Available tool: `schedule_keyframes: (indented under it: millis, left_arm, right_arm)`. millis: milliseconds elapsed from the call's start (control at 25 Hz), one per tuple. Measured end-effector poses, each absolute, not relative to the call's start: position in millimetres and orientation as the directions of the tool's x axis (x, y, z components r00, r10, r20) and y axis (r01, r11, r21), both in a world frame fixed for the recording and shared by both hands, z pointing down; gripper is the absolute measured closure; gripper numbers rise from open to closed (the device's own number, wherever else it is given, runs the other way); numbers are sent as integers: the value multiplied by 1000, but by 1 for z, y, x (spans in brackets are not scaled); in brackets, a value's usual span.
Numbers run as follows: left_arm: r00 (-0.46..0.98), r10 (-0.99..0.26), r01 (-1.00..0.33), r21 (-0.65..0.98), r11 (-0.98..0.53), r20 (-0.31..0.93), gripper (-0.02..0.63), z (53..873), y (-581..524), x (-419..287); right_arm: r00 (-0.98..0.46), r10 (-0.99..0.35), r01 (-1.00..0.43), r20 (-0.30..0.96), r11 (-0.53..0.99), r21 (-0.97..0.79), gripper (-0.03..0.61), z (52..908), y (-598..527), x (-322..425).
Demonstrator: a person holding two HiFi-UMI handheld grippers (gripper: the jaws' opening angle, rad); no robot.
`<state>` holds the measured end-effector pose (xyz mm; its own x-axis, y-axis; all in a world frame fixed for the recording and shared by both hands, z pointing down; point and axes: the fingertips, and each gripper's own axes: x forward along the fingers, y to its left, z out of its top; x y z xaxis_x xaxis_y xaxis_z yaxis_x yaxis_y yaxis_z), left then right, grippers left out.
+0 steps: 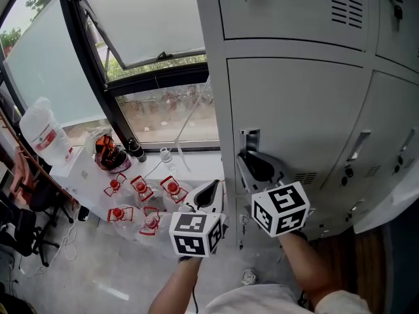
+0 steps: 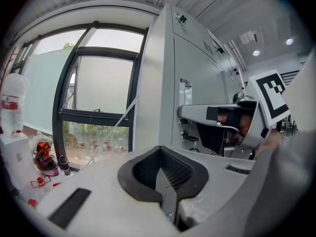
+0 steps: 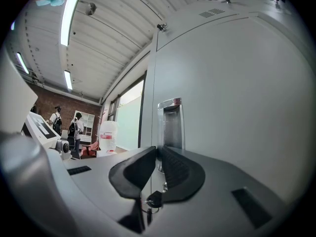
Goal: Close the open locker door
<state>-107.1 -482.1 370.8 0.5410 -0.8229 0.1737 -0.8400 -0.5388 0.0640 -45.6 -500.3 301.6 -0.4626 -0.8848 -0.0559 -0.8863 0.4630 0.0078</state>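
Observation:
The grey locker door (image 1: 301,110) lies flush with the cabinet front, and its recessed handle (image 1: 249,139) is near its left edge. My right gripper (image 1: 254,165) points level at the door just below that handle (image 3: 170,125). Its jaws stand almost together, pinching a small black key (image 3: 153,200) with a ring hanging from it. The lock itself is hidden behind the jaws. My left gripper (image 1: 209,190) hangs lower left, beside the locker's side wall, shut with nothing in it (image 2: 168,181). In the left gripper view the right gripper (image 2: 237,127) shows against the door.
A tilted-open window (image 1: 144,25) stands left of the locker. Below it a white ledge (image 1: 85,169) carries several red-capped bottles (image 1: 141,188) and a large water jug (image 1: 42,136). More locker doors (image 1: 393,123) continue to the right. People stand far off (image 3: 74,127).

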Motion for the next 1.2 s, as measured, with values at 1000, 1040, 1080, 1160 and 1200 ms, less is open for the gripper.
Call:
schedule_keyframes:
  millis: [1000,1040,1080,1160,1200]
  left_arm:
    - [497,-851,-867,66,-494,169,606,370,-457,-131]
    - [498,-850,-867,66,-494,170,606,371,-455,-131]
    - [500,-849,-866,65,-496,171,606,371,-454,-130]
    - [504,-847,-863,63,-501,170,606,370,-452,-128]
    - [507,-845,-862,61,-504,169,606,369,-450,-127]
  right_arm:
    - [-420,-907,-906,-25,419,54,538,305,-496,-40]
    - [-426,-904,-904,-25,424,53,538,305,-495,-41]
    - [-432,-902,-901,-25,430,53,538,305,-494,-42]
    - [-441,-897,-897,-27,440,52,538,305,-491,-43]
    - [-445,-895,-895,-30,443,50,538,305,-489,-43]
